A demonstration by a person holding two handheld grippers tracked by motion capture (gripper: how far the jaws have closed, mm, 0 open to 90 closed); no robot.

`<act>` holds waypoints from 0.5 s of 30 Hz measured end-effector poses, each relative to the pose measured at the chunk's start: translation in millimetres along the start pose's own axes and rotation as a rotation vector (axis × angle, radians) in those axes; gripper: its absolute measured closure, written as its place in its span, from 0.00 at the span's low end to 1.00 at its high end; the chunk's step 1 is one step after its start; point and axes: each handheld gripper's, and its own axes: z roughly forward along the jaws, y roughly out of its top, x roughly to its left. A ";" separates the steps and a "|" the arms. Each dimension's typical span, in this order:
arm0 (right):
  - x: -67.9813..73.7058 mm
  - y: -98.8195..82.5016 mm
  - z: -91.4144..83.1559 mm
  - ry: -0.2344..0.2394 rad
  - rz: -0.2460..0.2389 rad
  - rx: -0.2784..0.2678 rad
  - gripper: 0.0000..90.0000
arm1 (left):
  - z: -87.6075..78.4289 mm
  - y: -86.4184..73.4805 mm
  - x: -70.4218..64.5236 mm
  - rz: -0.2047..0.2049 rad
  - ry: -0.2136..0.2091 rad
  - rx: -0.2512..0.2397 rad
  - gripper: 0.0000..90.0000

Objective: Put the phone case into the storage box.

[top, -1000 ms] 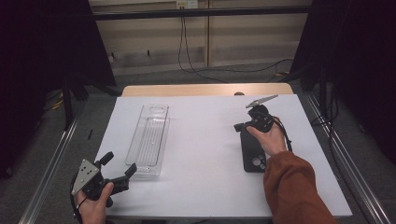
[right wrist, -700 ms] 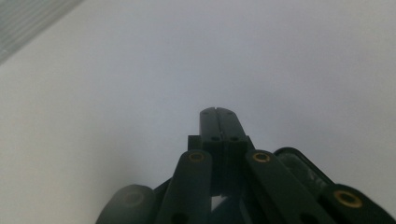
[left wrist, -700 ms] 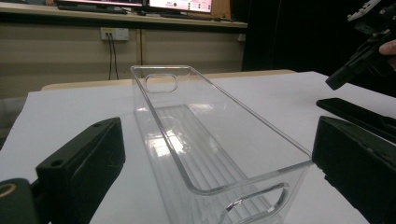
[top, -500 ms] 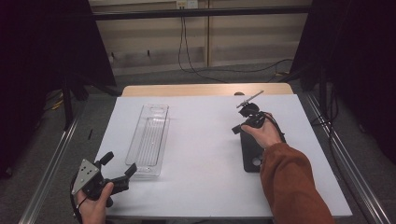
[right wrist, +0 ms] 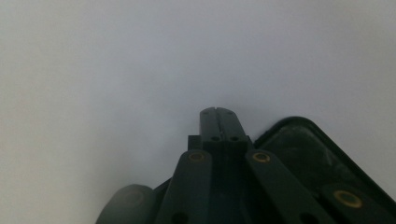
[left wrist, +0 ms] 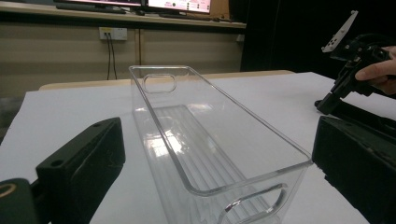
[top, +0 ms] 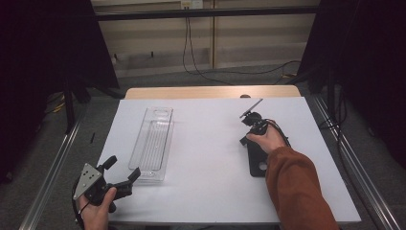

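With your right gripper (top: 245, 140), jaws pressed together and empty, at the far end of the flat black plate (top: 257, 163) lying right of the clear bin (top: 154, 143), expect a stiff, thin piece—pinch its raised edge.

The left gripper (top: 123, 172) rests at the near left, held in the person's left hand (top: 95, 213), its jaws spread wide and pointing far and rightward. The right gripper (top: 245, 140), at the far right, tilts steeply downward in the right hand (top: 269, 140), jaws pressed together, with an orange sleeve (top: 297, 191) covering the forearm.
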 end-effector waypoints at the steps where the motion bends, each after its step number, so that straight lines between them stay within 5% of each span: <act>1: -1.0 -0.4 -0.4 0.002 0.002 0.002 1.00 | 0.1 0.0 -0.1 0.001 0.000 0.000 0.03; 15: -5.3 -3.0 -2.4 -0.005 0.025 0.000 1.00 | 0.3 -0.1 0.3 0.004 -0.006 0.004 0.03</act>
